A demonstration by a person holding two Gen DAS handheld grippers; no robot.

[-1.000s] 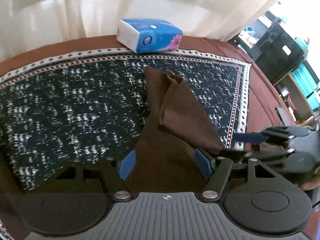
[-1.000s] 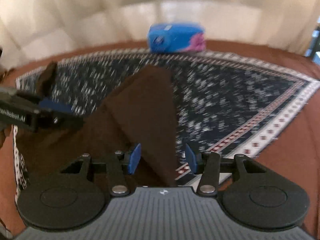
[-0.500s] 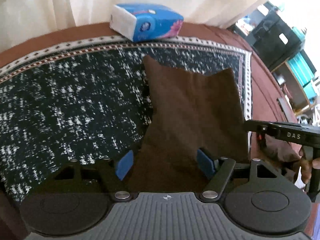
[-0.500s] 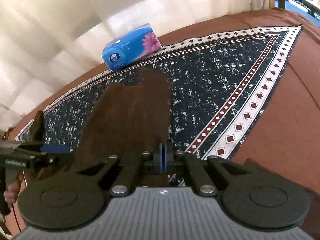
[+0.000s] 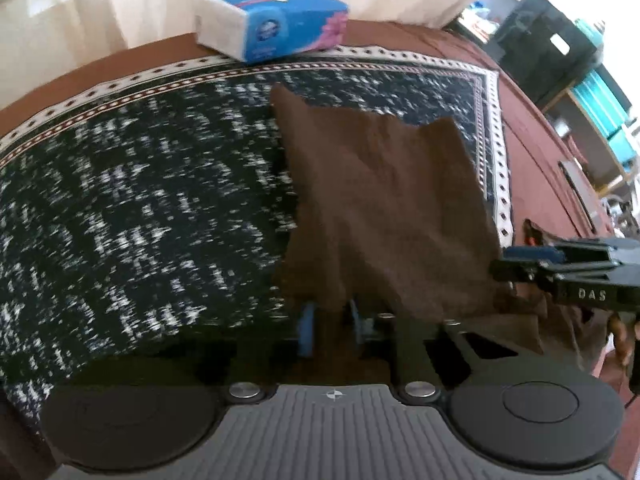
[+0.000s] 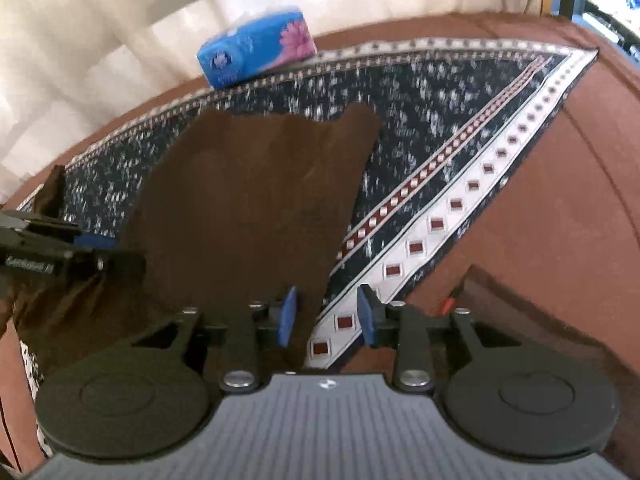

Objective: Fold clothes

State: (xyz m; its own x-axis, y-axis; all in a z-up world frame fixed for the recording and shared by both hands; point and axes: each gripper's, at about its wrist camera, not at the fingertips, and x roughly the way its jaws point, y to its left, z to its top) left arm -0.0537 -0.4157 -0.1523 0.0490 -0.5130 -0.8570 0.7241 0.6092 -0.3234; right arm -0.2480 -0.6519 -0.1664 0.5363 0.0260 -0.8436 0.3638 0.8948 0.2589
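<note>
- My left tongs (image 5: 330, 326) are closing on the near edge of the dark brown cloth garment (image 5: 384, 204); the fabric runs between the blue pads and seems pinched there.
- My right tongs (image 6: 326, 316) are opening, pads clear of the cloth; only the garment's near right edge lies just inside the left pad, with the mat's white border showing in the gap.
- The garment lies spread on the dark blue white-flecked mat with a patterned border (image 6: 440, 224), its near end trailing off toward me.
- Progress, as I judge it: the piece is laid out fairly flat with a wavy far edge, but no neat fold shows yet; most of the folding is left.
- A blue plastic pack of tissues (image 5: 272, 22) sits at the mat's far edge, well apart from the garment and not in my way.
- The brown bedcover (image 6: 560, 184) under the mat bears another brown fold near my right tongs; it could snag.
</note>
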